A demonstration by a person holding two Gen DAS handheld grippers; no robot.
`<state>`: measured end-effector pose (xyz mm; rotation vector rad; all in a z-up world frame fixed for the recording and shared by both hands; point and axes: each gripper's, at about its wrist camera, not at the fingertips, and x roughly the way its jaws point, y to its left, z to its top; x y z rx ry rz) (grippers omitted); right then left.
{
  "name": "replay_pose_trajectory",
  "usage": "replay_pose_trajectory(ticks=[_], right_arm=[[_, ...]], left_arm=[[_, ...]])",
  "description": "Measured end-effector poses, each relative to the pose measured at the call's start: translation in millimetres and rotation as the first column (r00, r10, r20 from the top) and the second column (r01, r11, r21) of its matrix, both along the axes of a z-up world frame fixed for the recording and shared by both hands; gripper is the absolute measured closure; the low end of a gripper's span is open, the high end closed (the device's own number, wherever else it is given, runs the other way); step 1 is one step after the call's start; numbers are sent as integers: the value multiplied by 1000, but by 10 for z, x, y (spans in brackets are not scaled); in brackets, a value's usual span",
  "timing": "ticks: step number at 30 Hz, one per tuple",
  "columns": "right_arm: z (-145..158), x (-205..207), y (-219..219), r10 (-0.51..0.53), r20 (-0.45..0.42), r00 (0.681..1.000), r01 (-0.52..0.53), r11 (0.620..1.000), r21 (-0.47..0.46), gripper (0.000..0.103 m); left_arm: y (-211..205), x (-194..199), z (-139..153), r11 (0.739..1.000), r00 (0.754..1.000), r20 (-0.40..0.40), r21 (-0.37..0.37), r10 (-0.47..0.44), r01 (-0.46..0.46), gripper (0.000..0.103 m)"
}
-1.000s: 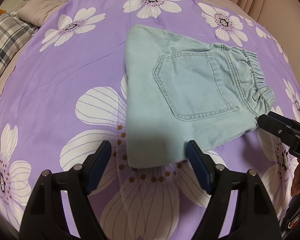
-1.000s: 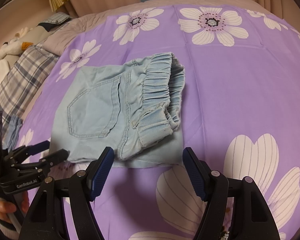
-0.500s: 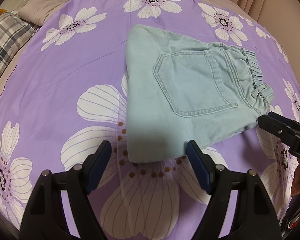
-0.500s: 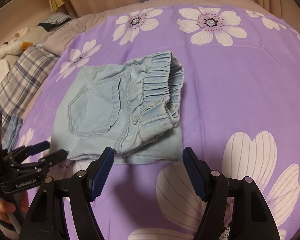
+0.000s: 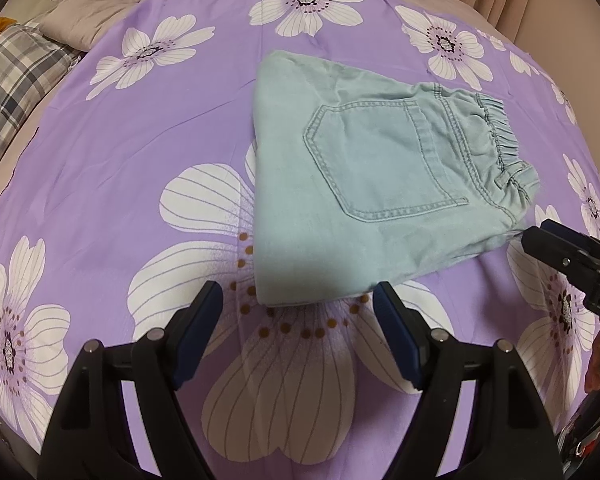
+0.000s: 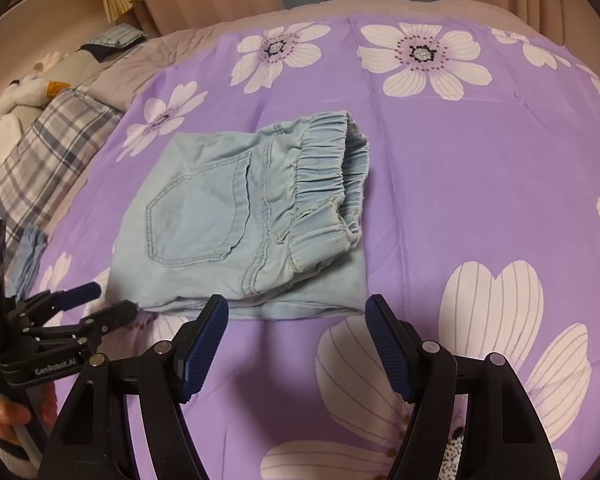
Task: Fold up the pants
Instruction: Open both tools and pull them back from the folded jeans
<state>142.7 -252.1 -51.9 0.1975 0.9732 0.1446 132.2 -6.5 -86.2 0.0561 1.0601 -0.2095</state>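
Both my grippers, left gripper [image 5: 297,336] and right gripper [image 6: 295,346], hang released and empty; folded pants [image 6: 243,224] lie flat just beyond my fingertips, untouched; fold judged complete.

left gripper [image 5: 297,334] jaws apart, right gripper [image 6: 297,336] jaws apart, both empty

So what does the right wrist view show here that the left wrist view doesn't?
Only the right wrist view: a hand holding the left claw, and a white plush toy beyond the plaid pillow. Only the left wrist view: the pants' straight folded edge. Both: folded light-blue pants on the purple floral sheet, both claws open and empty.
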Motion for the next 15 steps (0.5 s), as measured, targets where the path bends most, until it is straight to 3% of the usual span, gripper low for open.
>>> replay_pose_trajectory(ticks=[15], right_arm=[[132, -110, 34, 9, 32, 999, -9, 1000, -4, 32]], left_arm=[[-42, -155, 166, 1000, 1000, 30, -10, -7, 7, 26]])
